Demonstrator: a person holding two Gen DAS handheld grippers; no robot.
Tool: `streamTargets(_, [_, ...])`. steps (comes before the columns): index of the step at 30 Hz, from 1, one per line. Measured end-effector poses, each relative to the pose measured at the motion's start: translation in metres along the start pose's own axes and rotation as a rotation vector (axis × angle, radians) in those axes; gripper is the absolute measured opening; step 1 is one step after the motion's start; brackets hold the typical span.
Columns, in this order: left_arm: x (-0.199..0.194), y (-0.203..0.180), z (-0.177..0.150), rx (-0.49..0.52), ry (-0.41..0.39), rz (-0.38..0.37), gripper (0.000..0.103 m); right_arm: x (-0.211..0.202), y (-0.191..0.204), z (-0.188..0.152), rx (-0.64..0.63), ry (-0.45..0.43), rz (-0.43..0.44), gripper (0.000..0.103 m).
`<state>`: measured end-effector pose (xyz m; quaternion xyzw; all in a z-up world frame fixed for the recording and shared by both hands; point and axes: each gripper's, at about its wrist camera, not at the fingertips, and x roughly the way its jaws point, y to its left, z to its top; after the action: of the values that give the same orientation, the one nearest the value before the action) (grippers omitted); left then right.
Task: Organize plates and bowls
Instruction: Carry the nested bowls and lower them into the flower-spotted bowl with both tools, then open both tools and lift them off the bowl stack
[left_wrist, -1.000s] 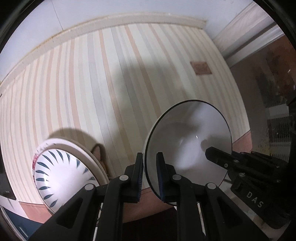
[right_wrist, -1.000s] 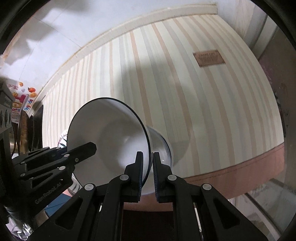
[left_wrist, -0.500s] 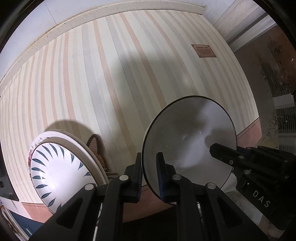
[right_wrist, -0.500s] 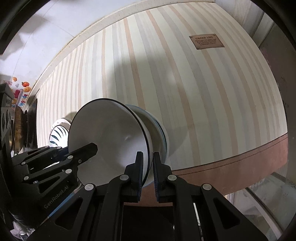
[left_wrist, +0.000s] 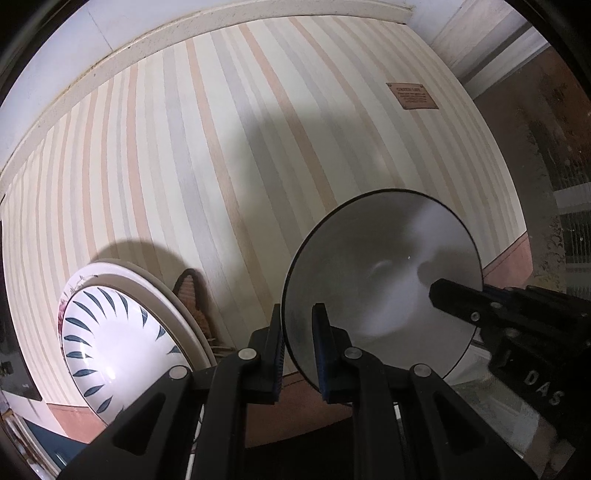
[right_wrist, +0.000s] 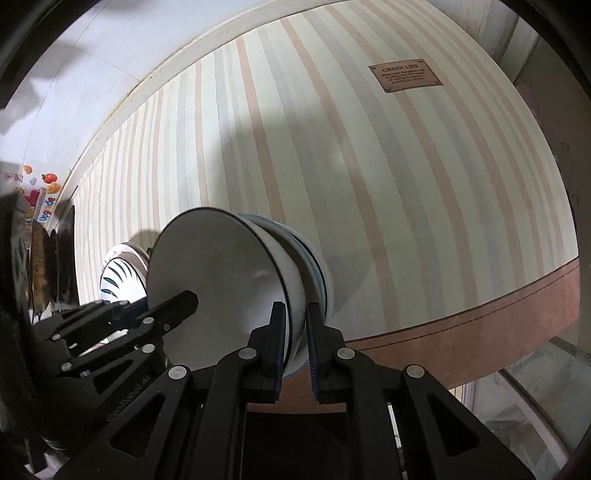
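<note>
Both grippers hold one white bowl with a thin dark rim (left_wrist: 380, 288), also in the right wrist view (right_wrist: 218, 291). My left gripper (left_wrist: 297, 350) is shut on its rim at one side. My right gripper (right_wrist: 295, 343) is shut on the opposite rim. The bowl sits nested in a stack of white bowls with blue rims (right_wrist: 314, 273) on the striped tablecloth (left_wrist: 221, 147). A white plate with dark blue leaf marks (left_wrist: 110, 343) lies on a larger white plate to the left; it shows in the right wrist view too (right_wrist: 118, 277).
A brown label (right_wrist: 404, 77) is sewn on the cloth at the far right. A brown woven item (left_wrist: 192, 295) lies beside the plates. The cloth's reddish border (right_wrist: 480, 314) marks the near table edge. Dark kitchenware (right_wrist: 40, 266) stands at the far left.
The held bowl has come down onto the stack of blue-rimmed bowls. Both grippers moved with it and stay shut on its rim.
</note>
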<state>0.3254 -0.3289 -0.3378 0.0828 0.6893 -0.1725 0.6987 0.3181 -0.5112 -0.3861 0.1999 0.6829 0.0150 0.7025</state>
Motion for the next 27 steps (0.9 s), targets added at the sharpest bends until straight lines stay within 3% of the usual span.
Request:
streamTargets(10, [-0.021, 0.003, -0.010, -0.011, -0.052, 0.008, 0.012, -0.018, 0.001, -0.007, -0.009, -0.034, -0.010, 0.020])
streamTargets(20, [-0.090, -0.003, -0.049, 0.018, -0.202, 0.032, 0.013, -0.087, 0.021, -0.055, -0.066, -0.191, -0.067, 0.021])
streamTargets(24, [-0.119, -0.002, -0.071, 0.021, -0.274, 0.023, 0.020, -0.114, 0.028, -0.082, -0.076, -0.254, -0.083, 0.047])
streamTargets(27, [-0.133, 0.001, -0.084, 0.028, -0.304, 0.007, 0.029, -0.128, 0.033, -0.100, -0.077, -0.289, -0.090, 0.057])
